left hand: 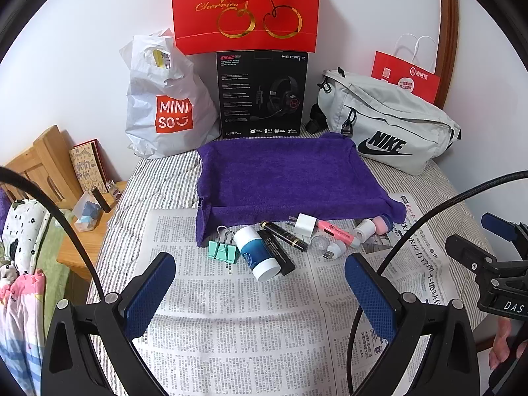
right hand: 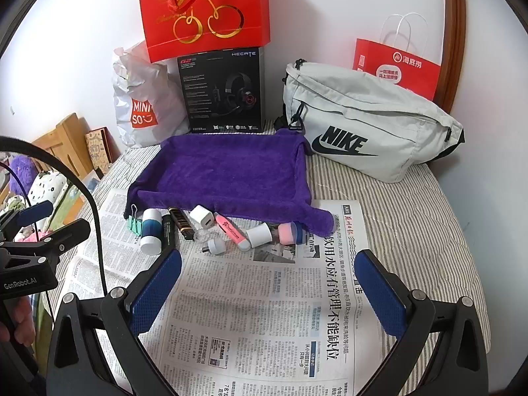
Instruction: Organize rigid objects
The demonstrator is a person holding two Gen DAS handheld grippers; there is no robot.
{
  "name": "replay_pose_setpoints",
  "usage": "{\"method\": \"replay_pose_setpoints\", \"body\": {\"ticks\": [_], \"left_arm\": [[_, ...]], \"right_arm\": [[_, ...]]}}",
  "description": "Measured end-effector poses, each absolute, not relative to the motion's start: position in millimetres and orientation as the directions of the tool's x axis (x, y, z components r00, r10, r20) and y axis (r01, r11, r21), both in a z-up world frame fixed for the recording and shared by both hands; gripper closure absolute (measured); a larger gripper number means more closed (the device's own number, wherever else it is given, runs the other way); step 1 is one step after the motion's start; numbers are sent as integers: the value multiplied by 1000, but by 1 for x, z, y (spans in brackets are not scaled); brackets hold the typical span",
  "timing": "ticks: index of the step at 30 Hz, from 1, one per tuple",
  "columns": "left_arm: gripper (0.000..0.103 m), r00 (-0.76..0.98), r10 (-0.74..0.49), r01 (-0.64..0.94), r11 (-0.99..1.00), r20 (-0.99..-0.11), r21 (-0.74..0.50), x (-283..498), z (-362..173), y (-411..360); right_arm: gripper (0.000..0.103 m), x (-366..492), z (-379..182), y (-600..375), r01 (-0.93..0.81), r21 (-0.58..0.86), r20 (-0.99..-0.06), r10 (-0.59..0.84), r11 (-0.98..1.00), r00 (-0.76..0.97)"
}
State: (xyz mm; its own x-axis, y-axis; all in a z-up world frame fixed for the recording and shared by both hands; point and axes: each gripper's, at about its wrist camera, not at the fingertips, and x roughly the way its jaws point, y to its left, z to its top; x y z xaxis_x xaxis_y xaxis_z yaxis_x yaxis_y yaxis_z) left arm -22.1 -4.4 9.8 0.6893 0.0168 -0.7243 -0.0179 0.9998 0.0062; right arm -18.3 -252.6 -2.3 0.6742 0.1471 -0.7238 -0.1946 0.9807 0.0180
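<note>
Several small items lie in a row on newspaper (left hand: 237, 323) in front of a purple cloth-lined tray (left hand: 280, 178) (right hand: 227, 171): a mint binder clip (left hand: 222, 250) (right hand: 134, 222), a white and blue bottle (left hand: 257, 252) (right hand: 151, 231), a black tube (left hand: 283, 236) (right hand: 181, 222), a white charger cube (left hand: 305, 224) (right hand: 203, 216), a pink highlighter (left hand: 335, 232) (right hand: 231, 231), a small white plug (right hand: 216, 247), a white cap (right hand: 259, 235) and a pink cylinder (right hand: 286, 233). My left gripper (left hand: 260, 265) hovers open just short of the bottle. My right gripper (right hand: 269, 264) hangs open before the row, empty.
Against the wall stand a Miniso bag (left hand: 168, 99), a black headset box (left hand: 262, 94) with a red gift bag (left hand: 246, 6) on top, a grey Nike pouch (left hand: 389, 125) and a red paper bag (left hand: 406, 77). A wooden bedside shelf (left hand: 85, 217) sits left of the striped bed.
</note>
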Motion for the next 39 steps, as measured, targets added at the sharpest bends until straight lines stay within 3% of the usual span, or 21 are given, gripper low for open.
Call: {"method": "replay_pose_setpoints", "body": {"ticks": [25, 36, 39], "left_arm": [[0, 678, 3, -14, 1000, -735, -8, -10, -8, 14], [0, 635, 60, -26, 998, -770, 56, 27, -67, 40], [5, 619, 44, -25, 999, -784, 37, 41, -83, 50]], "right_arm": [[0, -4, -22, -249, -197, 22, -751, 147, 980, 644], [0, 17, -54, -266, -152, 24, -794, 111, 988, 598], [0, 23, -64, -271, -136, 26, -809, 101, 990, 579]]}}
